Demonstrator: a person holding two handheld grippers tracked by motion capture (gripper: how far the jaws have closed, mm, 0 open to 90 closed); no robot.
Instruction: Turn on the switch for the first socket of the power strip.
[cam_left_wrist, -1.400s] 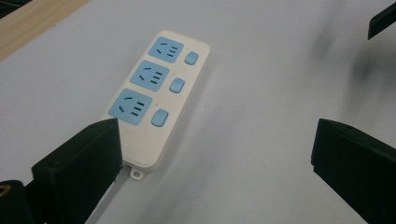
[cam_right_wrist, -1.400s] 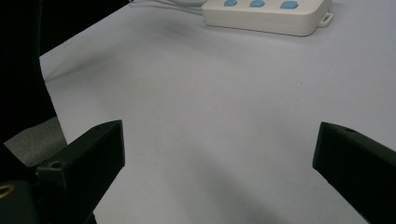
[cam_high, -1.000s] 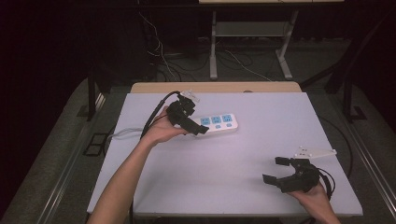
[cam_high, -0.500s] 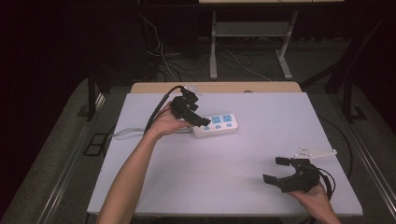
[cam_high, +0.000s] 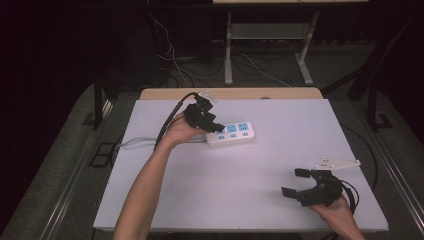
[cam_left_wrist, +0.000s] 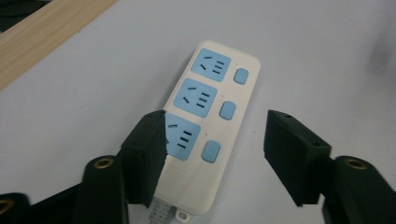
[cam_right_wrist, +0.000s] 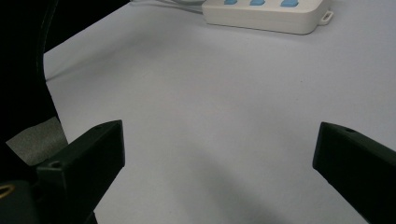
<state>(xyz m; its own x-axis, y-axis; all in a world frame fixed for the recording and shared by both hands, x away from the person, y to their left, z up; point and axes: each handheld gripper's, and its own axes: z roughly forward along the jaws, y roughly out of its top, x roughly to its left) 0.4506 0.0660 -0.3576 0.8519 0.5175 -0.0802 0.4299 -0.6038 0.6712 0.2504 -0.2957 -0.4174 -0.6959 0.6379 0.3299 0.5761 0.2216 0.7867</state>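
Left gripper (cam_left_wrist: 215, 154) hangs open astride the power strip's (cam_left_wrist: 205, 121) cord end; right gripper (cam_high: 296, 182) open, well apart

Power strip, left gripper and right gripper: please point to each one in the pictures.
Power strip (cam_left_wrist: 205, 123): left gripper view, white top face between sockets and switches.
Left gripper (cam_left_wrist: 215, 154): left gripper view, midway between its jaw tips.
Right gripper (cam_high: 296, 182): high view, midway between its jaw tips.

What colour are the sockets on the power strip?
Light blue, on a white power strip; the left gripper view shows it best.
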